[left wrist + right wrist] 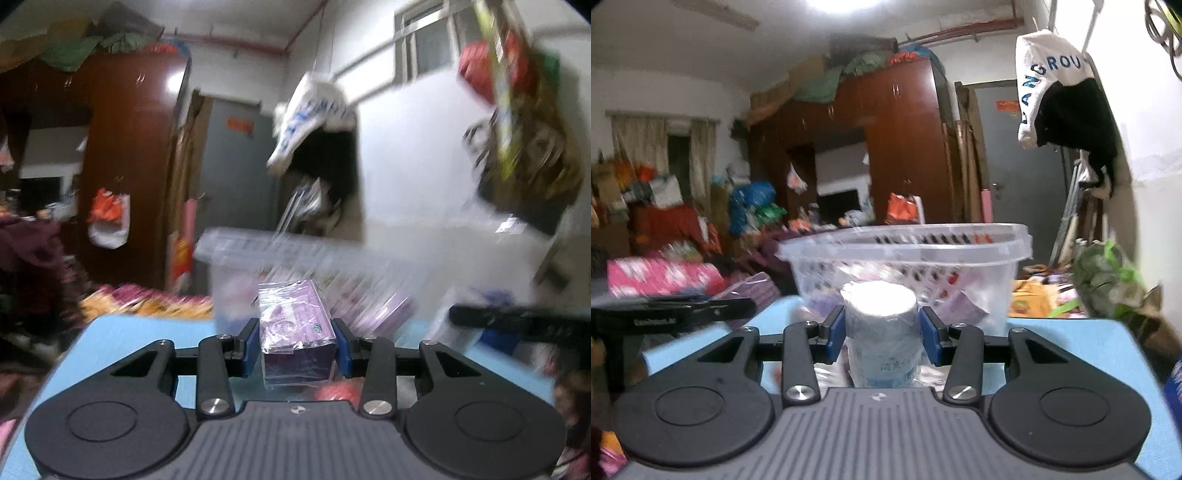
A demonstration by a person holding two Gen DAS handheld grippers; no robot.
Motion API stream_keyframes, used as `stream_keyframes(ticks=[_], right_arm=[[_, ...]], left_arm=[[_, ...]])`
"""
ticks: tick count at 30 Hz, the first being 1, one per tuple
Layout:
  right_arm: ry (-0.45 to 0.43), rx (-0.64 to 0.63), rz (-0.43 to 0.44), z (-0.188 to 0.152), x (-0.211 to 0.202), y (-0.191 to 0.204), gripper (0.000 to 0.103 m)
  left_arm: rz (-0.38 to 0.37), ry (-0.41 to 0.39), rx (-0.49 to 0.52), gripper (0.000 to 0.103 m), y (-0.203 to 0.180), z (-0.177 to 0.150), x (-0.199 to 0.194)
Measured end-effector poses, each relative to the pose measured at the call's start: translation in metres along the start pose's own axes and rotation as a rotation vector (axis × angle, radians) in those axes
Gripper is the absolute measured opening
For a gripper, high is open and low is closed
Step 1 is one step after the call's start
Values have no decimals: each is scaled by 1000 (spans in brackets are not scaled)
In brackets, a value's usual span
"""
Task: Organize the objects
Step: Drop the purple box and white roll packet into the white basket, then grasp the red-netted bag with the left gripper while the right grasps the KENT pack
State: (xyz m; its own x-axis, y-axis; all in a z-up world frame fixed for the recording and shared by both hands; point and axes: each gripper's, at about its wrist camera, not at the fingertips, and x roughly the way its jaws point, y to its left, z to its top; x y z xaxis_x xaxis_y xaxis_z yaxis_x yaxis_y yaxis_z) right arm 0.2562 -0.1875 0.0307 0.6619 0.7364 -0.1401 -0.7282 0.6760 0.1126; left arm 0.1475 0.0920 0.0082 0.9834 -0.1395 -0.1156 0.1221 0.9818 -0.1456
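Note:
My left gripper (295,347) is shut on a purple box wrapped in clear plastic (295,325), held above the blue table (122,332). A clear plastic basket (258,251) stands just behind it, blurred, with several items inside. My right gripper (882,339) is shut on a white and pale blue cylindrical roll in plastic wrap (881,325), in front of the same clear basket (905,247). The other gripper shows as a black bar at the left of the right wrist view (676,314) and at the right of the left wrist view (517,317).
The blue table (1071,350) carries the basket. A red object (338,393) lies under the left gripper. A brown wardrobe (886,147), a grey door (1008,166), hanging bags (1052,85) and piled clutter (665,240) surround the table. A green bag (1104,273) sits at the right.

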Motion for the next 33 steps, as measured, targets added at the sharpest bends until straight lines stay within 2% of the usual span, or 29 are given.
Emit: stream_keyframes(ticks=[2,6,9,11,13,14,15,16,17,19,21,23,25,28,30,32,33], right_arm=[[-51,0,29,17,-7,5,47],[-104,-98,-44,75,7,16,46],[-55,-162,-113,106,42,13,46],[11,-194,-157,112,70,7,47],[49,-226,-186,110,92,3,48],[45,-245,-207,108,98,2,49],[50,-255,-225,105,102,2,62],[73,-254,-239,104,105,1,85],[83,-249,-254,102,104,2,91],[50,-260,-255,98,85,6,103],[19,-230,-212,98,63,5,103],[22,-143,-188,93,42,1,103],[45,-116,-149,80,26,-1,103],[159,-138,-153,45,24,-1,103],[306,-145,-158,23,43,-7,103],[384,-123,-173,7,58,-16,99],[408,-107,-169,2,63,-20,93]], left_arm=[[-36,-50,-28,44,-2,21,-3],[-22,-46,19,44,-16,82,28],[21,39,16,44,-17,114,76],[67,98,-5,44,-10,118,106],[98,126,-16,49,-4,116,127],[110,151,-6,65,-1,114,136],[131,172,0,71,0,112,143],[163,178,6,74,1,110,145],[174,177,14,74,3,111,141],[148,138,21,75,3,110,121],[137,106,17,83,1,110,102],[122,124,21,84,-4,103,82],[74,154,51,84,-9,86,63],[53,254,109,84,-21,50,53],[46,337,139,84,-28,27,55],[37,391,139,84,-30,10,61],[34,406,133,84,-29,4,62]])
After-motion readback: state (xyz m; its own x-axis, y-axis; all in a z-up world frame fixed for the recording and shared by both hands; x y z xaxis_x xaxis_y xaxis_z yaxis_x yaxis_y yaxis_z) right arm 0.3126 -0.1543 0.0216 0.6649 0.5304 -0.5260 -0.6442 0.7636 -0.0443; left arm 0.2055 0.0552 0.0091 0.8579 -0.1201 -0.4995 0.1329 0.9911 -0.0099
